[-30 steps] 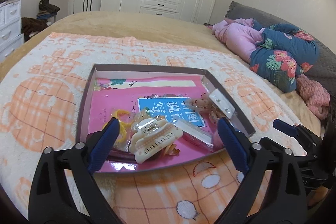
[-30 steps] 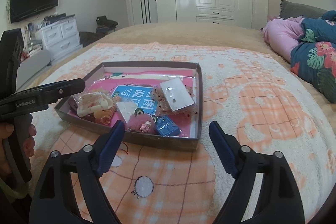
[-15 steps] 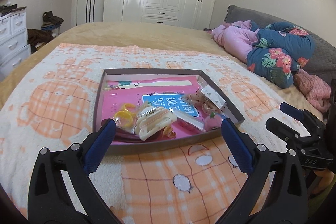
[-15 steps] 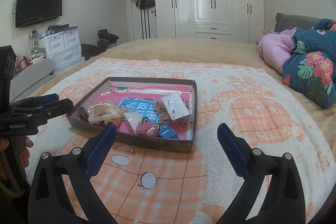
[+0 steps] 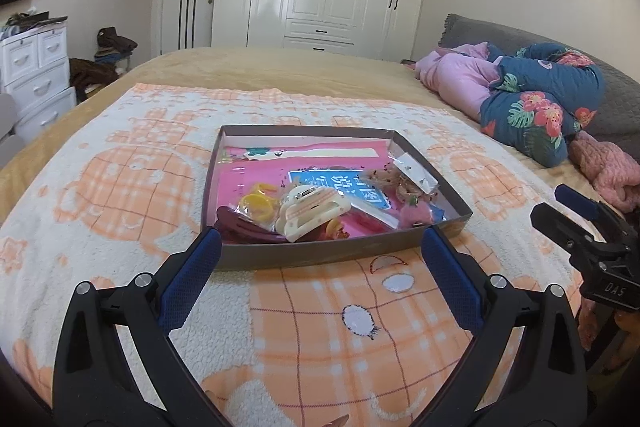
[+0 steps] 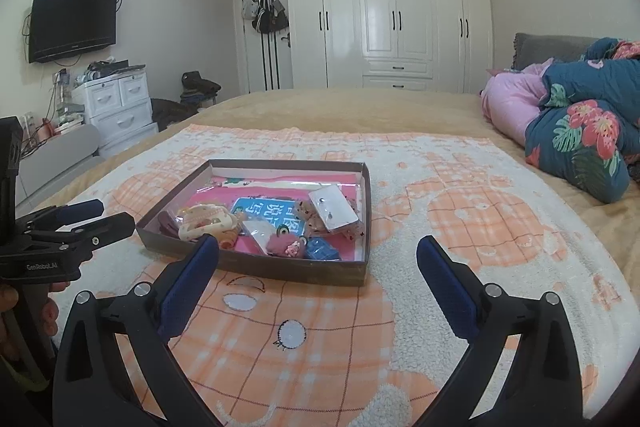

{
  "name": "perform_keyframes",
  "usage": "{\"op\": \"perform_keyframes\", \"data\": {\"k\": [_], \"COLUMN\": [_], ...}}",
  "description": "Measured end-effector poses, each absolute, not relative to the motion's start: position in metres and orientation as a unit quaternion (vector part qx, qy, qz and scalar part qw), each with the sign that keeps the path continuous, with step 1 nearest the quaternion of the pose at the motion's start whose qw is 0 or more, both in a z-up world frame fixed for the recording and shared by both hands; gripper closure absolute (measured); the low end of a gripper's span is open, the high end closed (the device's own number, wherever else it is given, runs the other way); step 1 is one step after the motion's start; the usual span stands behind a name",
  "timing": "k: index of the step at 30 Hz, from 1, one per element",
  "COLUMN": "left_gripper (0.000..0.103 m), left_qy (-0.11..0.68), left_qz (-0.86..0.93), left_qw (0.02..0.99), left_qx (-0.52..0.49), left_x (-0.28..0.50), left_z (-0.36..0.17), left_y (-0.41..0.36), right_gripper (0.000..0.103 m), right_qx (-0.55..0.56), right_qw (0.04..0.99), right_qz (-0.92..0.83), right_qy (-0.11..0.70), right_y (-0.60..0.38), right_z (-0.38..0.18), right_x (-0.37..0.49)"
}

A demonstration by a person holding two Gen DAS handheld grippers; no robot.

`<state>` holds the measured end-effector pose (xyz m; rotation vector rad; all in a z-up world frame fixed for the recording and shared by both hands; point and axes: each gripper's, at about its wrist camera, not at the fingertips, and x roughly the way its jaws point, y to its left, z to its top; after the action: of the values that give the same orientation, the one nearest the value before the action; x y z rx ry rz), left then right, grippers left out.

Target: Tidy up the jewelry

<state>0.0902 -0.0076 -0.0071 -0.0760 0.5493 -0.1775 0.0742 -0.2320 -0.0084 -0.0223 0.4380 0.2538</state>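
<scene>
A shallow brown box (image 5: 316,254) (image 6: 256,269) lies on the orange-and-white blanket. It holds a cream hair claw (image 5: 316,211) (image 6: 204,223), yellow rings (image 5: 258,205), a dark red clip (image 5: 240,227), a pink fluffy piece (image 5: 414,215) (image 6: 280,245), a white earring card (image 5: 414,167) (image 6: 332,209) and a blue packet (image 6: 322,251). My left gripper (image 5: 320,251) is open and empty just before the box's near wall. My right gripper (image 6: 318,259) is open and empty, also in front of the box.
The blanket (image 5: 120,187) covers a tan bed. A pink and floral quilt pile (image 5: 528,99) lies at the right. White drawers (image 6: 116,107) and a wall TV (image 6: 72,23) stand at the left, wardrobes (image 6: 392,19) at the back.
Both grippers have pulled back and risen from the box, which now sits farther away in both views. Both stay open and empty.
</scene>
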Motion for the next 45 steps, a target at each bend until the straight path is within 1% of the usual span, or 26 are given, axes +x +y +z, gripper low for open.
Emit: {"op": "perform_keyframes", "data": {"k": [13, 22, 26, 45], "left_gripper": [0.011, 0.011, 0.011, 0.011], "left_qy": [0.242, 0.219, 0.214, 0.211], "left_qz": [-0.062, -0.055, -0.054, -0.055], "left_qw": [0.968, 0.974, 0.975, 0.975], "left_qx": [-0.036, -0.032, -0.031, -0.031], "left_x": [0.069, 0.054, 0.046, 0.044], "left_z": [-0.008, -0.011, -0.013, -0.017], "left_y": [-0.004, -0.004, -0.005, -0.006], "right_gripper": [0.006, 0.006, 0.006, 0.006], "right_qx": [-0.028, -0.025, -0.027, -0.017], "right_qw": [0.973, 0.984, 0.986, 0.985], "right_qz": [0.116, 0.103, 0.098, 0.095], "right_qy": [0.198, 0.144, 0.134, 0.144], "right_y": [-0.226, -0.226, -0.228, -0.229], "right_z": [-0.017, -0.02, -0.025, -0.035], "right_x": [0.056, 0.03, 0.023, 0.022]}}
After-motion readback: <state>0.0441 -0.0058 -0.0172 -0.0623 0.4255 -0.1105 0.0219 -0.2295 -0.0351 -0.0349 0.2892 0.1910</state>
